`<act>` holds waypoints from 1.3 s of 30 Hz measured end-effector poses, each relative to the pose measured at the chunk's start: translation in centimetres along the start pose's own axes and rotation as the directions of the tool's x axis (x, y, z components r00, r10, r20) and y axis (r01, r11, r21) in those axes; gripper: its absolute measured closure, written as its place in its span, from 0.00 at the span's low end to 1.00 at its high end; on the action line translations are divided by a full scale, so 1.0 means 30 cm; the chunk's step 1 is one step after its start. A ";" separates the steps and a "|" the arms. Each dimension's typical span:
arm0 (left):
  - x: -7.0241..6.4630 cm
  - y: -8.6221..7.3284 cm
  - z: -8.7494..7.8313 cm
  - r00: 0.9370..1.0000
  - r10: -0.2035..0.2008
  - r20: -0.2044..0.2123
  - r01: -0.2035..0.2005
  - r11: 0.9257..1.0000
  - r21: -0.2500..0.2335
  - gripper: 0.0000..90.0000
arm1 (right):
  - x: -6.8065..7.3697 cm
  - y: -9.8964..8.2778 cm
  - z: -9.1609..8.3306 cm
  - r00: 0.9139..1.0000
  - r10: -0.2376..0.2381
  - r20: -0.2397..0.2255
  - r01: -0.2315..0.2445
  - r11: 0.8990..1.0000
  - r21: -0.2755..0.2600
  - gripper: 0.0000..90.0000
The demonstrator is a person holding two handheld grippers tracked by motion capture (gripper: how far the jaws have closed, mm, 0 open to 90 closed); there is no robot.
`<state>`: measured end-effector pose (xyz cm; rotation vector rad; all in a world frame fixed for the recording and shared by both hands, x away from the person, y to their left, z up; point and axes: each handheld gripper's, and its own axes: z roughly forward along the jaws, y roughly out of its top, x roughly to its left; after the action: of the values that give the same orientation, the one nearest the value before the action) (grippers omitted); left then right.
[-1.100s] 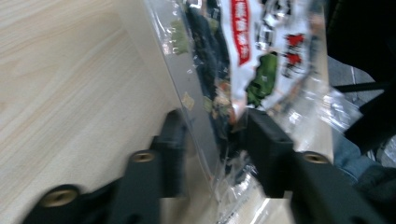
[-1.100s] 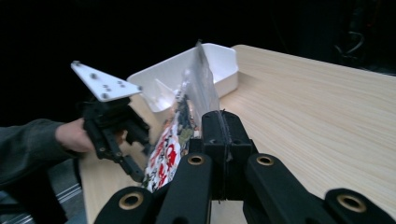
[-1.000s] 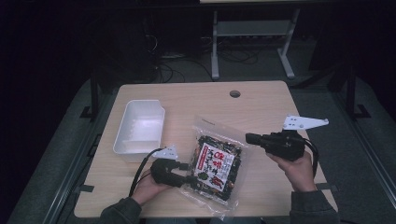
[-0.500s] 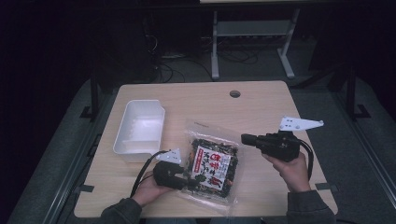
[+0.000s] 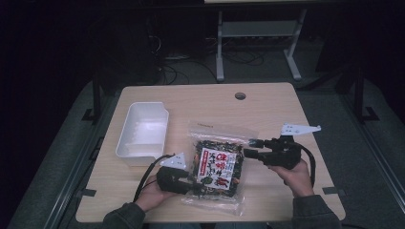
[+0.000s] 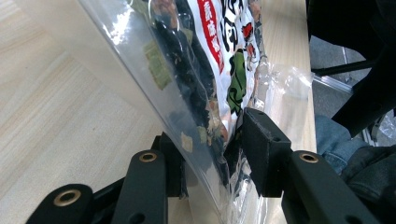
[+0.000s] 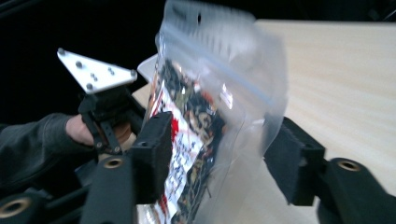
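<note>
A clear zip bag of dark dried food with a red and white label point(image 5: 217, 167) is at the table's near middle. My left gripper point(image 5: 184, 183) is shut on the bag's lower left edge; in the left gripper view the bag point(image 6: 205, 93) hangs tilted above the wood between the pads point(image 6: 264, 154). My right gripper point(image 5: 250, 149) is at the bag's right edge. In the right gripper view its jaws stand wide open on either side of the bag point(image 7: 205, 107), with neither pad pressing it.
A white rectangular tray point(image 5: 143, 133) lies left of the bag, close to the left hand. The wooden table point(image 5: 277, 109) has a round cable hole point(image 5: 240, 96) at the back. Table legs and cables stand on the dark floor beyond.
The left gripper has turned and raised the bag, which now lies straighter toward the back. The right gripper has moved left to straddle the bag's right edge.
</note>
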<state>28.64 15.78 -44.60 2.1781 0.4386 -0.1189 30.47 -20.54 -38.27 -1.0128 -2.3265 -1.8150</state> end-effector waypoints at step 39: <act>-0.009 -0.006 -0.028 0.995 0.029 -0.099 -0.031 0.999 -0.022 0.53 | 0.075 -0.007 0.120 0.983 -0.027 -0.180 0.041 0.996 0.073 0.83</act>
<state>28.26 16.47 -44.18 2.1730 0.4607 0.0107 29.89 -16.36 -38.74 -0.7707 -2.2993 -1.7334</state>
